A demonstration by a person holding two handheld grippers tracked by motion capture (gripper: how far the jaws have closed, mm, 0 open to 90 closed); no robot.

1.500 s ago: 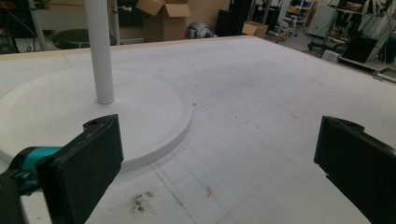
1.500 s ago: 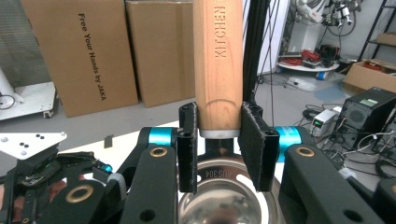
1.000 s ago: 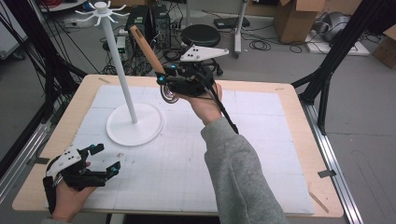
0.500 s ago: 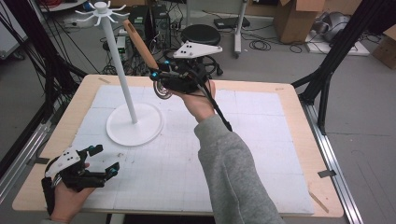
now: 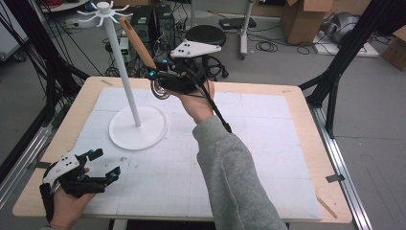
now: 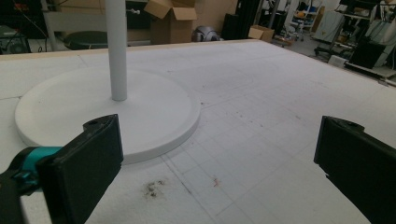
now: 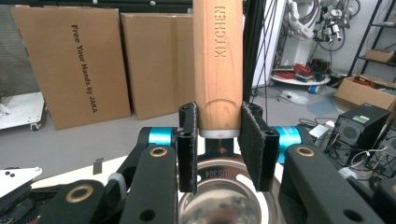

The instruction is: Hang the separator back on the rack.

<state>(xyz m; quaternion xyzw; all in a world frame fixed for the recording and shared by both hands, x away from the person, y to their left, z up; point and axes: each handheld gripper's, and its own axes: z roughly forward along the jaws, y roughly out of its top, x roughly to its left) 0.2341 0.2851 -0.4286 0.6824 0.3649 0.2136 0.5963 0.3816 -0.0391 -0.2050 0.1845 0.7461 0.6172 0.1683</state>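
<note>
In the high view, the right gripper (image 5: 160, 79) at upper centre grasps a wooden-handled steel ladle (image 5: 139, 48) beside the white hook stand (image 5: 125, 81), while the left gripper (image 5: 103, 165) rests released at lower left. The left gripper view shows its jaws spread before the stand's base (image 6: 154, 116). In the right gripper view, the pads (image 7: 254, 144) clench the handle (image 7: 218, 60) at centre.

Wide white bench (image 5: 268, 158) lies bare across the middle and the whole right side, so there's easy passage there. On the left stands the white rack (image 5: 137, 125): a broad round base, a tall thin pole, and hooks fanning out at the top. The wooden-handled utensil (image 5: 138, 43), clamped in the right gripper (image 5: 165, 82), rises just right of that pole, its tip near the hooks. The left gripper (image 5: 91, 168), jaws wide apart, sits low at the near-left corner, with open mat between it and the base.
</note>
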